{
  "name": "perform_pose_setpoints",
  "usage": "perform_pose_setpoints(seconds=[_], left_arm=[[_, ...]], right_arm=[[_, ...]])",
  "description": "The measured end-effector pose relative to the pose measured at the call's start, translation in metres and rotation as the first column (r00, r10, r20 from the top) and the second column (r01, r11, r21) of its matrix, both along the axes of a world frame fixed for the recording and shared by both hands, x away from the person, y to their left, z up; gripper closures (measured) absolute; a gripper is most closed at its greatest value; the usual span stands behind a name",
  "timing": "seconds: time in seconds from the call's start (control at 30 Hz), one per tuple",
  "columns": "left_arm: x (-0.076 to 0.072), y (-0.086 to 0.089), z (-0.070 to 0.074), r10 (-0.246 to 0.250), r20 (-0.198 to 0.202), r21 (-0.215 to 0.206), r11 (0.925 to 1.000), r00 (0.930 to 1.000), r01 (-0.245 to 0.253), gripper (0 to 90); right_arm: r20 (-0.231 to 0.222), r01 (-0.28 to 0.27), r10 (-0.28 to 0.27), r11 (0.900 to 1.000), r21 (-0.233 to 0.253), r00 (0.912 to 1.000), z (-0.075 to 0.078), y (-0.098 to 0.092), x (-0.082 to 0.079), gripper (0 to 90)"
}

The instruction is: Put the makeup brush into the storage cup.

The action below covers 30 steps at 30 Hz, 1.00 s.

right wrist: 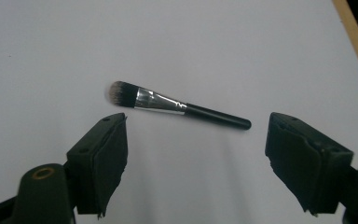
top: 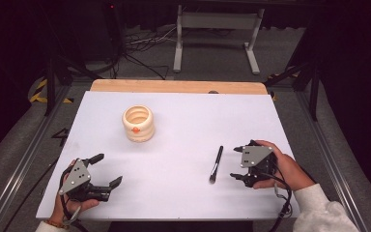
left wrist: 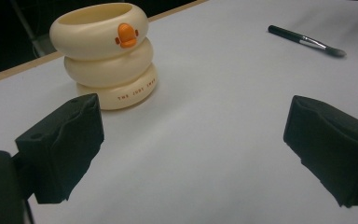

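1. White sheeting covers the bench [top: 174, 193], with a strip of bare wood along its far edge at the top of the high view; dark floor, cables and a grey frame lie beyond.
2. Makeup brush [top: 216, 164] lies flat on the white surface, lower right of centre in the high view. Its long axis runs near vertical in that frame, bristle end toward the bottom edge, handle end toward the top.
3. Right gripper [top: 237, 163] sits just right of the brush, held in a hand. Its fingers [right wrist: 100, 163] are spread wide and released, holding nothing. In the right gripper view the brush [right wrist: 177, 106] lies crosswise ahead of the opening, bristles at left, handle tip at right, apart from both fingers.
4. Left gripper [top: 107, 170] rests at lower left of the high view, well apart from the brush. Its fingers [left wrist: 63, 144] are likewise released and empty.
5. Judgement: the right hand is clearly the nearer, and the brush's axis already lies across its opening; a short advance should bracket the handle.
6. Materials: brush has a glossy black handle, bright metal ferrule and soft dark bristles with pale tips.
7. Cream holder [top: 138, 123], upper left of centre, is a smooth stack of three rounded rings with an orange beak [left wrist: 127, 35], open at the top.
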<state>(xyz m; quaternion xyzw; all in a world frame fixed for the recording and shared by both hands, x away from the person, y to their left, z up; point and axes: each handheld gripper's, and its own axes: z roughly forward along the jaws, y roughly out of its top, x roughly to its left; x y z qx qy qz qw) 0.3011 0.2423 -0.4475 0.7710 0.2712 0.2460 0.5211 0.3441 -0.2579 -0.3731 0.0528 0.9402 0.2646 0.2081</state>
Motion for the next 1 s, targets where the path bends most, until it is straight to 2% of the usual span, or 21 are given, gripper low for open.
perform_pose_setpoints(seconds=[0.03,0.1,0.13,0.17,0.23,0.3,0.4,0.43,0.47,0.57,0.63,0.7,0.73,0.77,0.8,0.87,0.93,0.97,1.0], left_arm=[[0.000,0.000,0.000,-0.003,-0.002,0.001,1.0000,1.0000,0.003,5.8],[0.000,0.000,-0.001,-0.007,-0.006,0.001,1.0000,1.0000,0.007,5.8],[0.000,0.000,-0.001,-0.007,-0.006,0.001,1.0000,1.0000,0.007,5.8],[0.000,-0.001,-0.001,-0.009,-0.007,0.002,1.0000,0.9999,0.009,5.8],[0.000,-0.001,-0.001,-0.011,-0.007,0.003,0.9999,0.9999,0.011,5.8],[0.000,-0.001,-0.001,-0.015,-0.006,0.004,0.9999,0.9999,0.015,5.8],[0.000,-0.001,-0.001,-0.020,-0.010,0.004,0.9998,0.9997,0.020,5.9],[0.000,-0.001,-0.001,-0.021,-0.011,0.003,0.9998,0.9997,0.021,5.9],[0.000,-0.001,-0.001,-0.024,-0.013,0.003,0.9997,0.9996,0.024,6.0],[0.000,-0.001,-0.002,-0.019,-0.020,0.009,0.9998,0.9996,0.019,6.0],[0.000,-0.001,-0.002,-0.021,-0.023,0.007,0.9998,0.9995,0.021,6.0],[0.000,-0.001,-0.002,-0.024,-0.024,0.003,0.9997,0.9994,0.024,6.2],[0.000,-0.001,-0.002,-0.025,-0.025,0.002,0.9997,0.9994,0.025,6.2],[0.000,-0.001,-0.002,-0.025,-0.025,0.001,0.9997,0.9994,0.025,6.3],[0.000,-0.001,-0.002,-0.026,-0.024,0.004,0.9996,0.9994,0.027,6.3],[-0.001,-0.001,-0.002,-0.031,-0.023,0.003,0.9995,0.9992,0.032,6.4],[-0.001,-0.001,-0.002,-0.032,-0.024,0.002,0.9995,0.9992,0.032,6.5],[-0.001,-0.001,-0.002,-0.034,-0.024,0.001,0.9994,0.9991,0.034,6.5],[-0.001,-0.001,-0.002,-0.037,-0.025,-0.002,0.9993,0.9990,0.037,6.5]], right_arm=[[-0.016,-0.037,0.036,0.998,-0.052,0.9992,-0.002,0.010,0.004,23.6],[-0.032,-0.074,0.070,0.991,-0.111,0.9970,-0.005,0.018,0.007,24.9],[-0.032,-0.074,0.070,0.991,-0.111,0.9970,-0.005,0.018,0.007,24.9],[-0.044,-0.095,0.089,0.984,-0.148,0.9950,-0.007,0.024,0.009,25.2],[-0.065,-0.151,0.140,0.964,-0.220,0.9880,-0.010,0.036,0.013,27.6],[-0.072,-0.174,0.161,0.943,-0.282,0.9844,-0.013,0.045,0.015,27.7],[-0.088,-0.226,0.208,0.898,-0.378,0.9741,-0.017,0.061,0.022,29.3],[-0.099,-0.237,0.216,0.886,-0.397,0.9714,-0.018,0.066,0.023,29.7],[-0.114,-0.257,0.231,0.876,-0.409,0.9664,-0.019,0.070,0.026,29.9],[-0.163,-0.306,0.260,0.833,-0.461,0.9518,-0.024,0.084,0.032,30.0],[-0.190,-0.329,0.269,0.810,-0.486,0.9441,-0.027,0.090,0.036,31.6],[-0.237,-0.356,0.270,0.788,-0.503,0.9331,-0.033,0.097,0.041,34.0],[-0.237,-0.356,0.270,0.788,-0.503,0.9331,-0.033,0.097,0.041,34.0],[-0.251,-0.364,0.270,0.781,-0.507,0.9297,-0.035,0.098,0.044,35.2],[-0.286,-0.380,0.263,0.761,-0.526,0.9216,-0.041,0.100,0.048,36.9],[-0.296,-0.383,0.258,0.760,-0.526,0.9196,-0.044,0.101,0.052,39.4],[-0.318,-0.391,0.247,0.738,-0.550,0.9152,-0.047,0.103,0.055,39.6],[-0.318,-0.391,0.247,0.738,-0.550,0.9152,-0.047,0.103,0.055,39.6],[-0.337,-0.397,0.238,0.730,-0.557,0.9107,-0.048,0.105,0.057,39.8]])
